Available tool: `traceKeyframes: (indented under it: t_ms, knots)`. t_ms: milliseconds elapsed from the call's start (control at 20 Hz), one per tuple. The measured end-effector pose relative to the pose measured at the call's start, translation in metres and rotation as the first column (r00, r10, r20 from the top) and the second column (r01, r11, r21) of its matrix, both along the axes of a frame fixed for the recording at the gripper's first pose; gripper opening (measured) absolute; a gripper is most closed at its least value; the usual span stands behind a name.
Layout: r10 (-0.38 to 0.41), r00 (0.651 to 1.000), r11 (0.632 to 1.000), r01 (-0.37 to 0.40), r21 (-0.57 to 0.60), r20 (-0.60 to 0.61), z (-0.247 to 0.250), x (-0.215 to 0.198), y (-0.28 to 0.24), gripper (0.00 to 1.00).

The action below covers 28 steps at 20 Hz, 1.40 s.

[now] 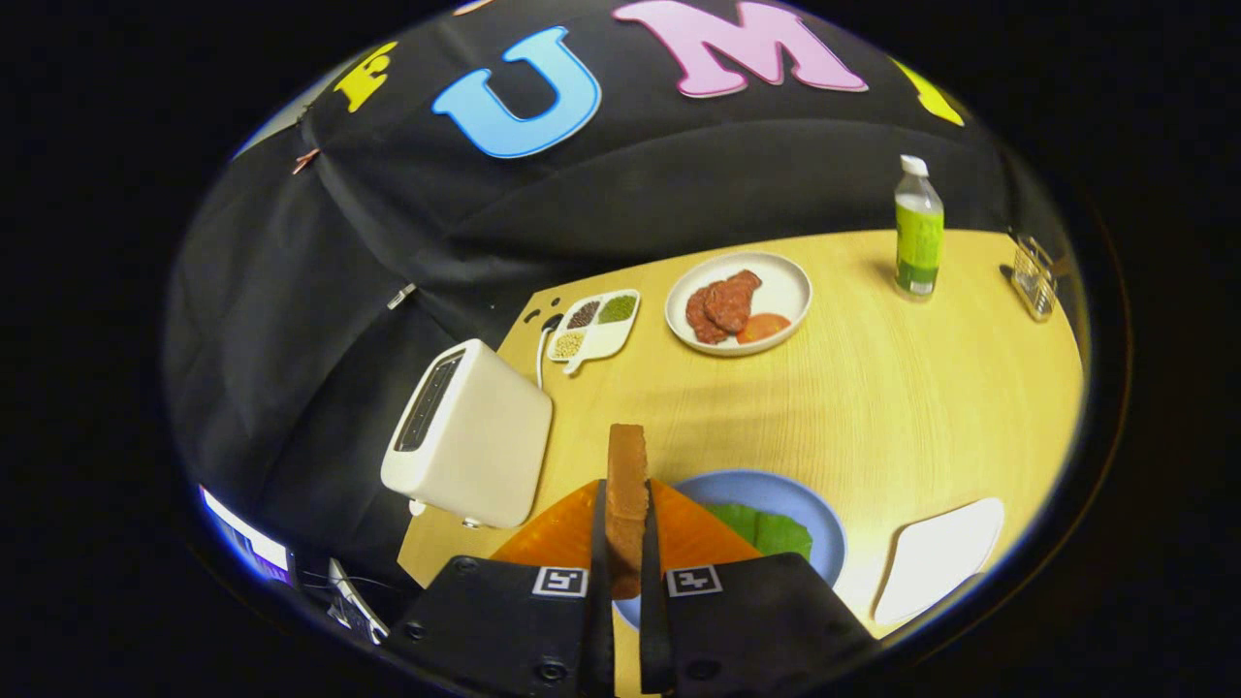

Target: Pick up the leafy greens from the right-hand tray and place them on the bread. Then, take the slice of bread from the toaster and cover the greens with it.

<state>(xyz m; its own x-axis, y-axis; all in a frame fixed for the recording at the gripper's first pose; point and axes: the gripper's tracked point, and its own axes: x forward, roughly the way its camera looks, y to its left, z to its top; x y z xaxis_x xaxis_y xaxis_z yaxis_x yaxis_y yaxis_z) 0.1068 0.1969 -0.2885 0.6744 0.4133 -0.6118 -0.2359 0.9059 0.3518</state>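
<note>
Clamped nearly closed, the tool (pixel 625 582) has both fingers pressing the flat faces of a brown toasted slice of bread (pixel 626 485), which stands on edge between them and pokes out ahead of the tips. Just below and beyond the tips lies a round pale-blue plate (pixel 824 543) carrying the green leafy greens (pixel 766 528), with an orange sheet-like thing (pixel 567 528) beside them whose nature I cannot make out; the lower bread is not visible to me, so the greens appear to be already laid and the covering step is under way. To the left of the fingers, close by, sits a white two-slot toaster (pixel 470 436) at the near-left edge of the pale wooden counter (pixel 902 388), its slots looking empty. The main risk, as I judge it, is that the slice is held upright and must be tipped flat; released on edge it could topple off the plate, or drag the greens aside if it is slid. A thin grip on soft bread could also let it twist or crumble. A white flat tray (pixel 936 557) lies to the right of the plate, near the counter's edge, so there is little margin there. Farther off stand a white round plate of red meat slices (pixel 739 302), a white divided dish of seeds (pixel 593 325), and a green-labelled plastic bottle (pixel 917 228), all well apart, leaving open counter between.
</note>
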Motion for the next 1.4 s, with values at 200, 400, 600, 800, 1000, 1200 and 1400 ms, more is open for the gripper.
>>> traceKeyframes:
  t_ms: [200,400,600,800,1000,1200,1400]
  knots:
    - [-0.012,1.0,0.999,0.011,-0.05,-0.018,-0.024,-0.005,-0.019,0.15]
    - [-0.014,1.0,0.996,0.012,-0.087,-0.017,-0.027,-0.01,-0.031,0.15]
    - [-0.024,1.0,0.986,0.023,-0.167,-0.003,-0.033,-0.012,-0.044,0.18]
    - [-0.043,0.999,0.974,0.036,-0.223,-0.025,-0.043,-0.017,-0.056,0.34]
    - [-0.053,0.998,0.952,0.045,-0.303,-0.02,-0.049,-0.021,-0.068,0.55]
    - [-0.025,1.0,0.933,0.028,-0.359,0.014,-0.046,-0.025,-0.072,0.88]
    - [0.032,0.999,0.93,-0.018,-0.366,0.032,-0.023,-0.038,-0.068,1.0]
